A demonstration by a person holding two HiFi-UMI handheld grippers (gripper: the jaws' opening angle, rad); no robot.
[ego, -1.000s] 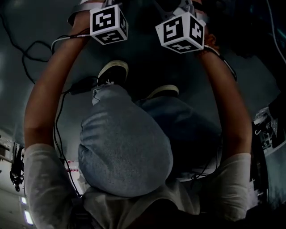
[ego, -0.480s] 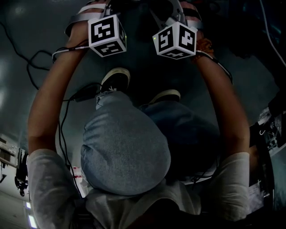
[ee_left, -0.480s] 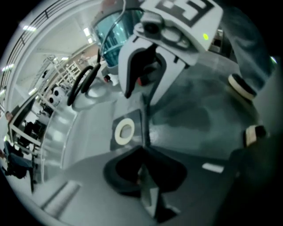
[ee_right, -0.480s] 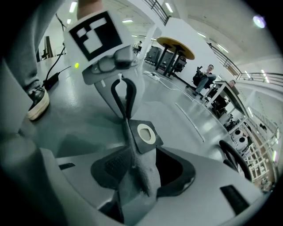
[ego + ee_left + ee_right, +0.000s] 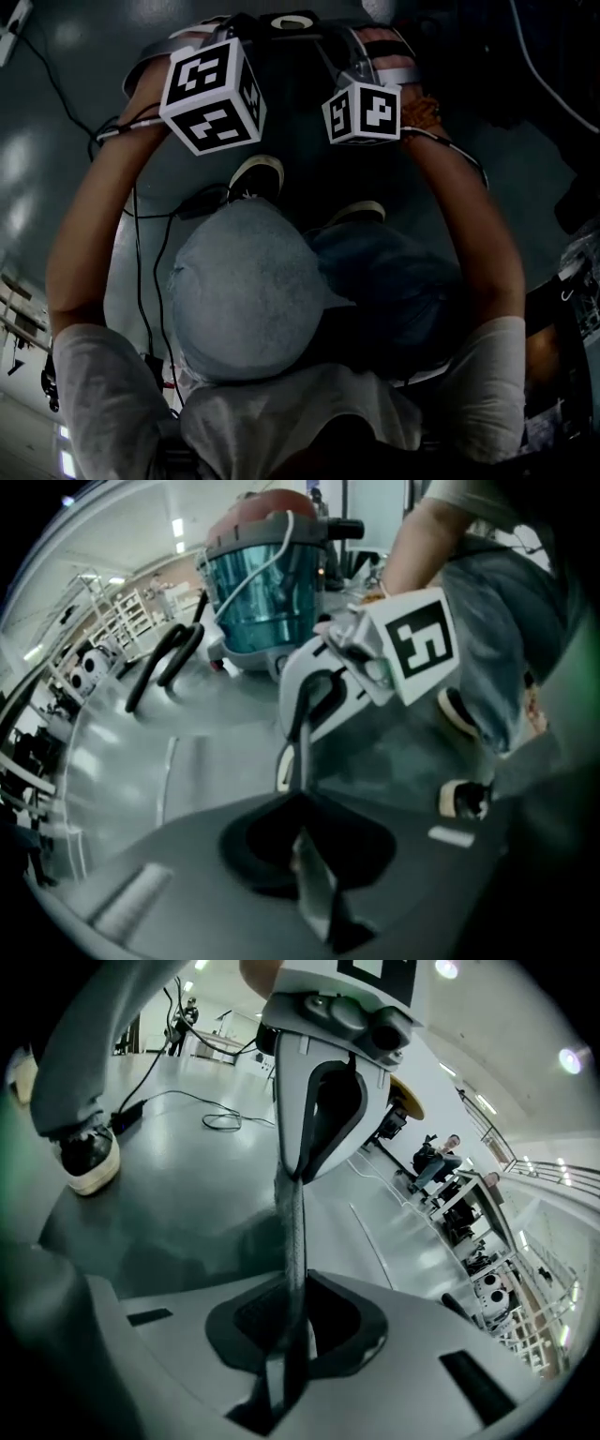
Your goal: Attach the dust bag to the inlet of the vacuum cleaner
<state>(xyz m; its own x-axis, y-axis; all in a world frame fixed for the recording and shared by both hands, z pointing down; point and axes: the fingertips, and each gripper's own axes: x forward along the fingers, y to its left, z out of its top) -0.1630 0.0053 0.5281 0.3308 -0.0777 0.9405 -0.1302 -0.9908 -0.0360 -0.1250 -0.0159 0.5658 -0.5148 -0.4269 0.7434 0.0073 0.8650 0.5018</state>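
Risks dropping or tearing the dust bag: gripped only by a thin edge, strung between left gripper and right gripper, with both sets of jaws closing on it. Could skew or crease it by pulling unevenly from either side. Hangs in the air, well apart from the vacuum cleaner on the floor beyond. Reaches both arms forward and down past bent knees, grippers near each other, pointing steeply downward.
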